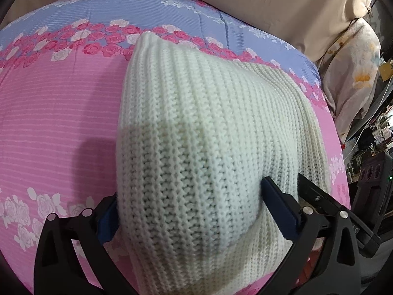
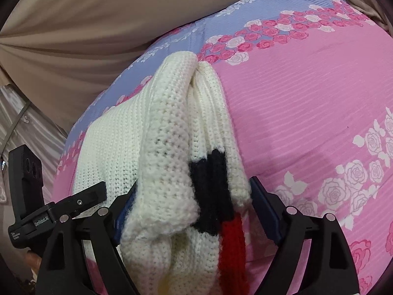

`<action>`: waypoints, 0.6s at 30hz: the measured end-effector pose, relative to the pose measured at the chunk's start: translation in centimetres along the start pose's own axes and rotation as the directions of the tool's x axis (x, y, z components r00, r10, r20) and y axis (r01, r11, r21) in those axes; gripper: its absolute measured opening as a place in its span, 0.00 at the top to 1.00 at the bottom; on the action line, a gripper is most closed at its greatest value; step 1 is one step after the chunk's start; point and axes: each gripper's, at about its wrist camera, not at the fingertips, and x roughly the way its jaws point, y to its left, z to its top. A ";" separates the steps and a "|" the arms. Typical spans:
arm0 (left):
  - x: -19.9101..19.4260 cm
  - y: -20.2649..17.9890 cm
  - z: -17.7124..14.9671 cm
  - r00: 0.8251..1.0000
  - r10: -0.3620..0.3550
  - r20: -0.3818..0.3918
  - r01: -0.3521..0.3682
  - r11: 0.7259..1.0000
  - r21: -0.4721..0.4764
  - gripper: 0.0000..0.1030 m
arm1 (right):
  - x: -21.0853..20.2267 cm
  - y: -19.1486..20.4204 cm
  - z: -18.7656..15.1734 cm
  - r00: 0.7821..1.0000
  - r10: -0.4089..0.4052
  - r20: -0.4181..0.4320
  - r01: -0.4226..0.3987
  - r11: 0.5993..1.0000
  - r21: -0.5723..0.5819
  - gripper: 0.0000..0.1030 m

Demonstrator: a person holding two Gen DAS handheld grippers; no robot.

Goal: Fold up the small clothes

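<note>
a pink and blue rose-print bedsheet (image 1: 54, 113) lies below a beige cloth backdrop (image 2: 81, 32), floral pillow (image 1: 351, 73) alongside.

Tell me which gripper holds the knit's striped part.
The right gripper: black and red stripes sit between its fingers. The left gripper clamps only plain white knit.

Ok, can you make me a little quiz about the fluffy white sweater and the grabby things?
1. True or false: the left gripper holds the white knit sweater.
2. Which colours are knitted into the sweater near the right gripper? A) green and orange B) black and red C) purple and brown
3. Fill in: the sweater rests on a pink and blue bedspread printed with ____.

Key: 1 true. 2 B. 3 roses.
</note>
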 end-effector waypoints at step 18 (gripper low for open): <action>1.3 -0.9 0.3 0.995 0.076 0.071 -0.080 0.995 0.061 0.04 | 0.8 0.4 0.6 0.999 0.018 0.038 -0.015 0.996 -0.090 0.17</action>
